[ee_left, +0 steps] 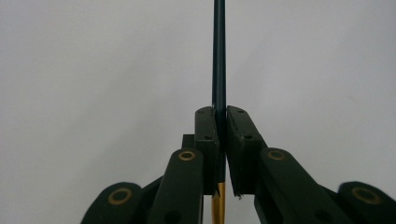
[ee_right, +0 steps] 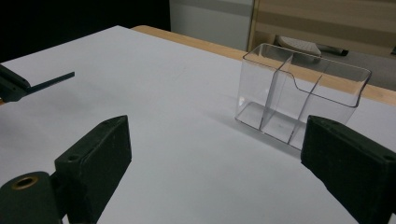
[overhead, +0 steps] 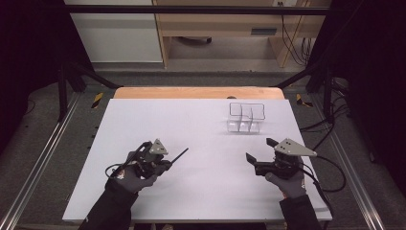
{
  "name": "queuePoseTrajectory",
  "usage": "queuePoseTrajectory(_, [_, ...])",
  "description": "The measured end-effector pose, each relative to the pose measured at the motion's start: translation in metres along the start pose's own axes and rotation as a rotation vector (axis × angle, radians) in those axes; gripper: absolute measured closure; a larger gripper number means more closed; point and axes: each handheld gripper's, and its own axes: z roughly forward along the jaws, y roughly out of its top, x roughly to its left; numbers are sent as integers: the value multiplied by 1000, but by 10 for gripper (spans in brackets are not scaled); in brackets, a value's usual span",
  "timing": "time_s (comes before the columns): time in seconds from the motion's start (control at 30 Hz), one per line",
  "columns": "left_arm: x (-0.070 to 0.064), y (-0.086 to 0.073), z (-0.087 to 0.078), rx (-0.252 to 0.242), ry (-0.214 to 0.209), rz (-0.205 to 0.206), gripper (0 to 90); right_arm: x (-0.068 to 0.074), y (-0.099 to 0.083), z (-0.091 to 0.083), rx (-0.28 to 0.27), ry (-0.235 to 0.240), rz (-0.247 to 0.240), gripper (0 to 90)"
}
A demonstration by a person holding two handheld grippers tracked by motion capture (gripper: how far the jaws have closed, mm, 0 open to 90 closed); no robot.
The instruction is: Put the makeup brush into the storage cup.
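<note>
we note the pencil [ee_left: 219, 56] runs off the top edge in the left gripper view, tip unseen; its mid section is hidden btwn the jaws. in the right gripper view its far end is masked by the left gripper [ee_right: 10, 86], itself cut off at the left edge.

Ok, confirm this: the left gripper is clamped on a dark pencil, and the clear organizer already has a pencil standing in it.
Wrong on the organizer: the clear organizer is empty, as the right gripper view shows. The left gripper is indeed clamped on the dark pencil.

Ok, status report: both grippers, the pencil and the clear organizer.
Left gripper shut on pencil, held above table. Right gripper open, holding nothing. Clear organizer upright, compartments hold nothing; path to it unobstructed.
</note>
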Motion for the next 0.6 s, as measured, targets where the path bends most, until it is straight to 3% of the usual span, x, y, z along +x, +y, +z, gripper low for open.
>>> queuePoseTrajectory(0.43, [-12,21,4,17,-63,80,824,4,0,4,22,2,-26,104])
queuePoseTrajectory(0.6, [-13,24,4,24,-86,103,824,13,4,8,44,0,-74,114])
